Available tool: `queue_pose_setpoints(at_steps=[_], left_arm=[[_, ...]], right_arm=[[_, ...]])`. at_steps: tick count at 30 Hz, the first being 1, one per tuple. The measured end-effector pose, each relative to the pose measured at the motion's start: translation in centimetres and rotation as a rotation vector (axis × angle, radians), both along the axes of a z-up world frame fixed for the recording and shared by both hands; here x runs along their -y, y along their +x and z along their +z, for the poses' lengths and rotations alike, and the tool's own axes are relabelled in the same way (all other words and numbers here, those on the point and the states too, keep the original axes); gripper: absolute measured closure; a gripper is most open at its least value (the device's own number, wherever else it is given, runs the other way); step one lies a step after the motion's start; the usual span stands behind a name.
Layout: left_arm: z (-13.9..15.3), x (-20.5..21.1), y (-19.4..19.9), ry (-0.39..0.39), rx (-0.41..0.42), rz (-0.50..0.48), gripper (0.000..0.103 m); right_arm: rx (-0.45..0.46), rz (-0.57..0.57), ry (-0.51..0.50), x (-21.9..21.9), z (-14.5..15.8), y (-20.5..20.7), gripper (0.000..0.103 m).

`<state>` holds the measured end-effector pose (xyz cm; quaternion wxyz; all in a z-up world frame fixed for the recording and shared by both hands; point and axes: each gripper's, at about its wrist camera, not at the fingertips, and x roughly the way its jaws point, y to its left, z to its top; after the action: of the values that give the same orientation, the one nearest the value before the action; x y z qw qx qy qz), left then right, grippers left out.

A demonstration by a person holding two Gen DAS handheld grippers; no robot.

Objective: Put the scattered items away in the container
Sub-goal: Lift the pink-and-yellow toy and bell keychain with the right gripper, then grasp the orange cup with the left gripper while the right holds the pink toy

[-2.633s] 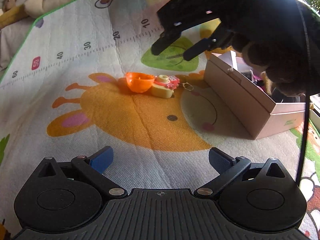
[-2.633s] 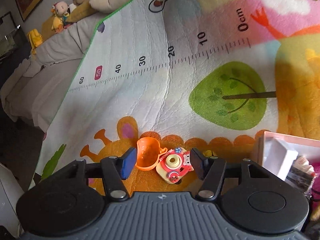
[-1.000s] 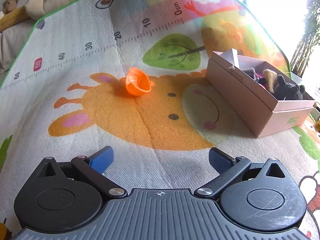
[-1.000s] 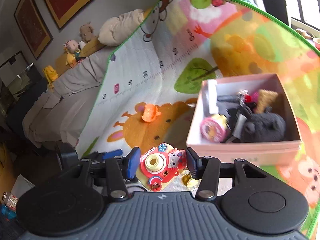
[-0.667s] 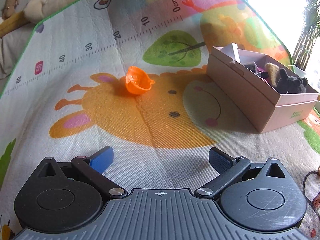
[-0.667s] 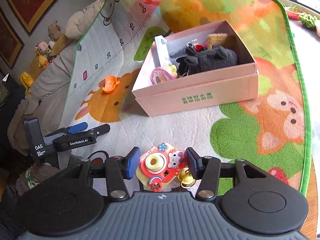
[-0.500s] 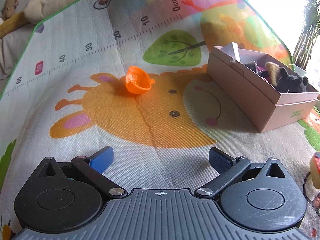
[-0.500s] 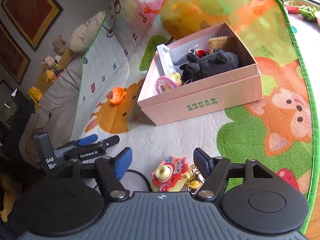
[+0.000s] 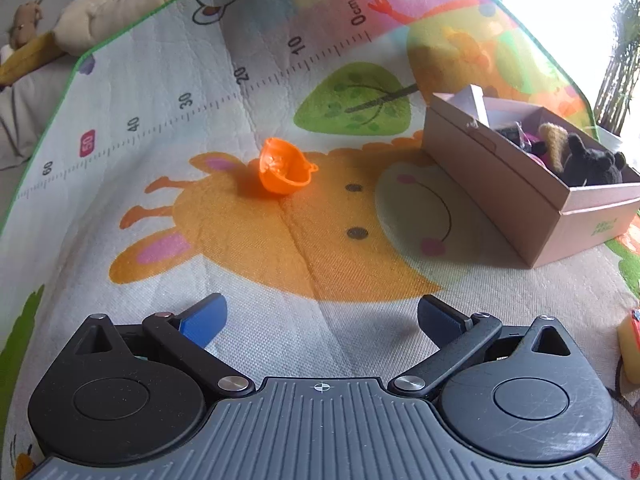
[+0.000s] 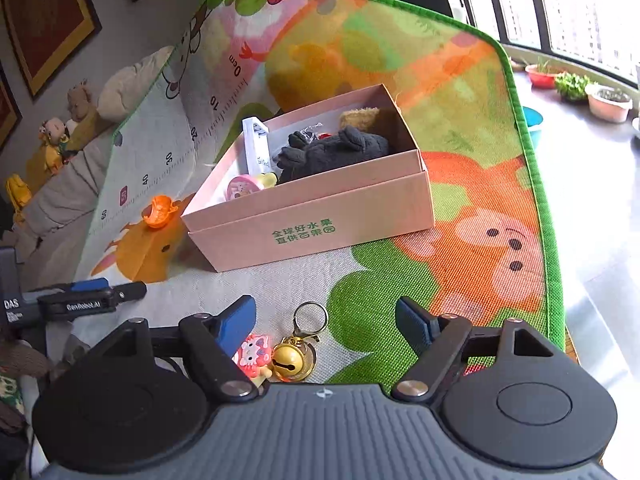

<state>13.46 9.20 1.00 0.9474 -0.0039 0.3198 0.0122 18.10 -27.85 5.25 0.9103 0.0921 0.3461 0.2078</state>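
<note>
The pink cardboard box (image 10: 316, 220) stands on the play mat and holds a black plush toy (image 10: 336, 150), a white carton and small toys; it also shows in the left wrist view (image 9: 516, 188). An orange plastic cup (image 9: 282, 166) lies tipped on the mat, also seen in the right wrist view (image 10: 160, 210). My right gripper (image 10: 326, 318) is open; the pink toy-camera keychain (image 10: 254, 356) with its gold bell (image 10: 288, 360) lies on the mat just below it, outside the box. My left gripper (image 9: 320, 312) is open and empty, low over the mat, also seen in the right wrist view (image 10: 88, 296).
The mat's green edge (image 10: 536, 168) runs along the right, with bare floor and plant pots (image 10: 608, 102) beyond. Cushions and stuffed toys (image 10: 76, 112) lie past the mat's far left edge. A yellow-red toy edge (image 9: 630, 344) shows at the left view's right border.
My right gripper carried the toy-camera keychain from beside the orange cup to near the box, then opened; the keychain dropped onto the mat outside the box. The left gripper stayed still.
</note>
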Motion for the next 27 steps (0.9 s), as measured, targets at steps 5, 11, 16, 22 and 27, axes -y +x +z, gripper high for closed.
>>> queue_pose_setpoints(at_steps=[5,11,16,22,27], left_arm=[[1.4,-0.7,4.2,0.07,0.025,0.04,0.0],[0.6,-1.4,9.2,0.058,-0.022,0.063,0.0],[0.3,-0.9,10.6,0.082,-0.001,0.035,0.0],[-0.1,-2.0,12.3,0.049,-0.004,0.065,0.0],[-0.2,-2.5,12.8,0.018,-0.019,0.053,0.033]], right_arm=[[0.064,0.028,-0.027,-0.9,-0.8,-0.7,0.018],[0.115,0.04,-0.051,-1.4,-0.9,-1.6,0.009],[0.109,0.051,-0.052,-1.5,-1.0,-1.5,0.007],[0.08,0.051,-0.039,-1.4,-1.2,-1.1,0.007],[0.06,0.045,-0.032,-1.3,-1.4,-0.8,0.006]])
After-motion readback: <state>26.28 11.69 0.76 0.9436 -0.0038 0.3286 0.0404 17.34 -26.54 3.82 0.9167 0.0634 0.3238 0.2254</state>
